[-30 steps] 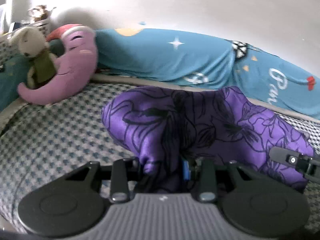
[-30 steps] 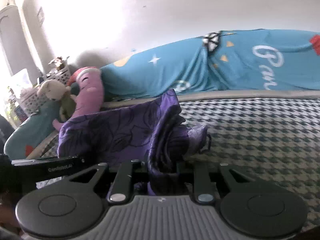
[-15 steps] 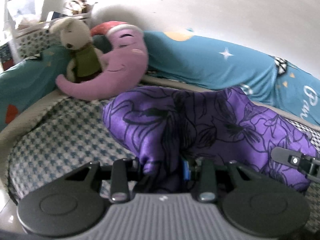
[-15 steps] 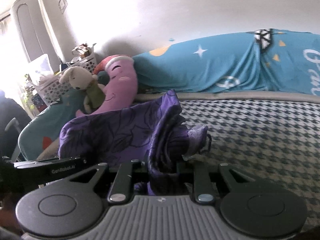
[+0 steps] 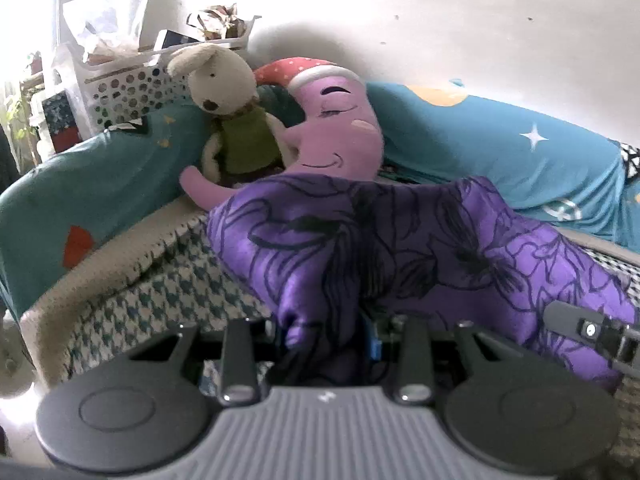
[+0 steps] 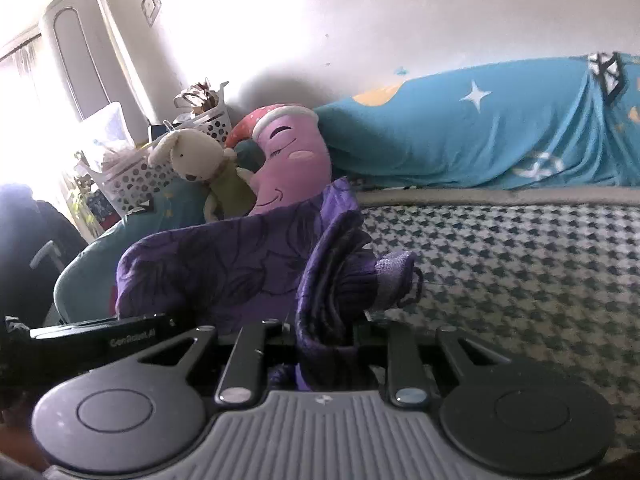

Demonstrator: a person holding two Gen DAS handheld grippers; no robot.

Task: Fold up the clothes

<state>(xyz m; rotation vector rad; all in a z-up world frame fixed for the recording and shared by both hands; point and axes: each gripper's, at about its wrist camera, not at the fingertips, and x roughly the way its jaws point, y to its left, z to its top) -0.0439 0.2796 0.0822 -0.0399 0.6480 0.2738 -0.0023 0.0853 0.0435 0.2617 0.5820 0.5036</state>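
Purple satin garment with a black floral line print is stretched between the two tools, and that span is what the next move depends on. In the left wrist view the left hand-held gripper is at the bottom centre of the frame, clamped on a bunched corner of the cloth; from there the fabric runs up and to the right, where the black tip of the right hand-held gripper enters at the lower right edge against the far part of the same piece. In the right wrist view the right hand-held gripper is likewise closed on a gathered fold with a ribbed hem and a small loop, and the cloth runs off to the left of the frame, above the black body of the other tool at lower left.

So the long axis of the garment lies from one grip to the other, side to side across the houndstooth-patterned bed cover, and the sagging middle looks lifted off it rather than lying flat. Neither hand is nearer: each has one end.

Beyond the cloth, in the upper middle of both frames, a pink crescent-moon plush pillow and a cream plush rabbit in a green top lean against teal printed bedding. Laying the piece down calls for keeping both ends level and the span taut, I judge, short of those toys
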